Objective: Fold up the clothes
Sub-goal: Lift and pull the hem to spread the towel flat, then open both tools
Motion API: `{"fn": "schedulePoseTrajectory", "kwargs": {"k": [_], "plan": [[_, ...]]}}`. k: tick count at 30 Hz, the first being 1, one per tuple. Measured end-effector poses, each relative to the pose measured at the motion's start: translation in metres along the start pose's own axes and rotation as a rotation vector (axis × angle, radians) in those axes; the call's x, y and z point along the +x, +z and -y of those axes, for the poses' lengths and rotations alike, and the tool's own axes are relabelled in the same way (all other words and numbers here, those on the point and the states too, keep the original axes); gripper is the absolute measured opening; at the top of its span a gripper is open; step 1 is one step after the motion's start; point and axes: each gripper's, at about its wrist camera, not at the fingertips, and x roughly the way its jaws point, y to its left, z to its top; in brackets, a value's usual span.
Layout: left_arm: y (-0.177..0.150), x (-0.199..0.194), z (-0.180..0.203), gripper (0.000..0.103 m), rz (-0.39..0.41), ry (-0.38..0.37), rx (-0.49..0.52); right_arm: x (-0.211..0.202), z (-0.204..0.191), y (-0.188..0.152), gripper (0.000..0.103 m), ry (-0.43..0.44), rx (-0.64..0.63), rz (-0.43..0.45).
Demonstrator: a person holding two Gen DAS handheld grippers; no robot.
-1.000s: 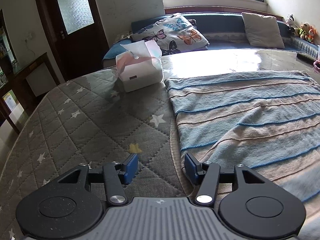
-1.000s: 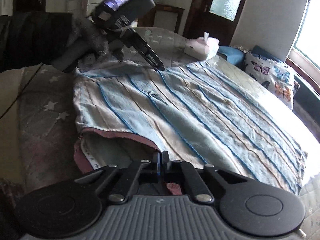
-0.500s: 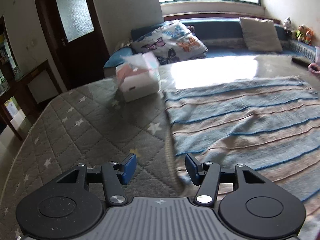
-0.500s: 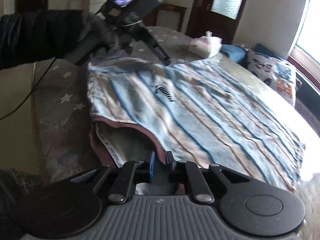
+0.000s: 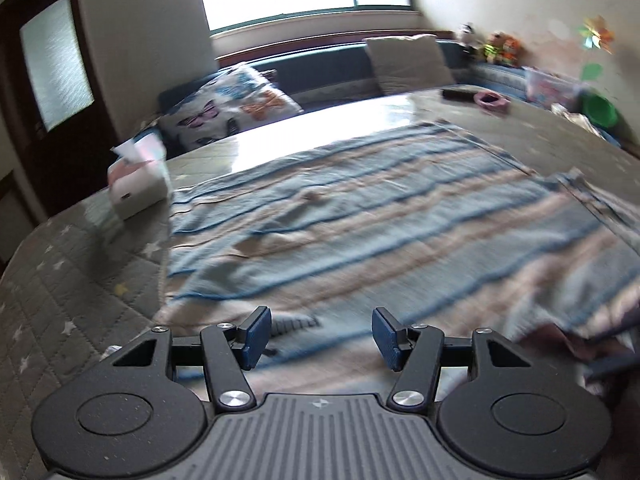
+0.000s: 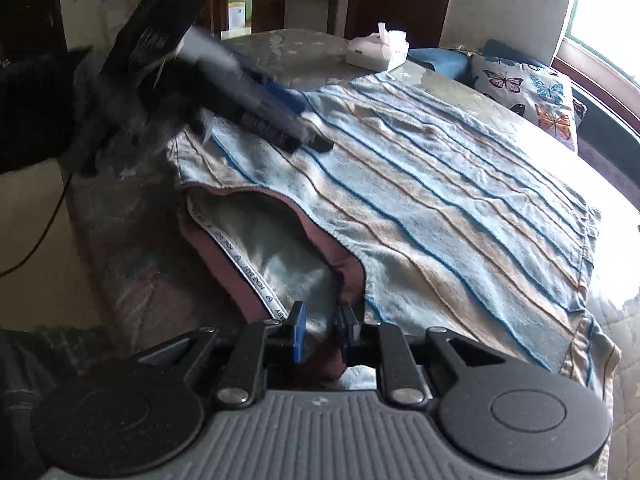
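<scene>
A blue and beige striped top point(image 5: 380, 216) lies spread flat on the grey quilted table cover point(image 5: 76, 280). Its maroon neckline point(image 6: 320, 236), with a white label tape inside, faces my right gripper point(image 6: 322, 332). That gripper's blue pads stand a little apart around the neckline's edge without pinching it. My left gripper point(image 5: 318, 332) is open just above the cloth near the shoulder, with nothing between its fingers. The right wrist view also shows the left gripper point(image 6: 308, 128), held by a gloved hand point(image 6: 104, 120), its tips low over the top.
A white tissue box point(image 5: 138, 188) stands beyond the top's far left corner. A butterfly pillow point(image 5: 236, 108) and a beige cushion point(image 5: 408, 60) lie on the bench by the window. A pink item point(image 5: 490, 100) and a green bowl point(image 5: 598, 108) sit at the far right.
My left gripper swung right, from beside the top's edge to over the cloth. My right gripper went from shut to slightly open at the neckline.
</scene>
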Motion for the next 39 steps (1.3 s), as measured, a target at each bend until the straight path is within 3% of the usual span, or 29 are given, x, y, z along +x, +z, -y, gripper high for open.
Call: {"fn": "schedulePoseTrajectory", "kwargs": {"k": [8, 17, 20, 29, 33, 39], "plan": [[-0.026, -0.018, 0.023, 0.06, 0.029, 0.006, 0.099, 0.01, 0.016, 0.006, 0.016, -0.056, 0.074, 0.044], [-0.037, -0.032, 0.012, 0.063, 0.016, 0.006, 0.082, 0.021, 0.024, 0.004, 0.017, -0.099, 0.101, 0.048], [-0.037, -0.033, 0.011, 0.064, 0.013, 0.004, 0.086, 0.016, 0.021, 0.003, 0.022, -0.097, 0.085, 0.051], [-0.03, -0.045, 0.011, 0.067, 0.027, 0.017, 0.086, 0.019, 0.014, -0.002, 0.023, -0.103, 0.099, 0.06], [-0.019, -0.044, 0.015, 0.072, 0.047, 0.013, 0.058, 0.001, 0.017, -0.015, 0.028, -0.103, 0.156, 0.079], [-0.002, -0.031, 0.037, 0.074, 0.051, -0.023, 0.018, -0.019, 0.045, -0.039, 0.034, -0.194, 0.294, 0.086]]}}
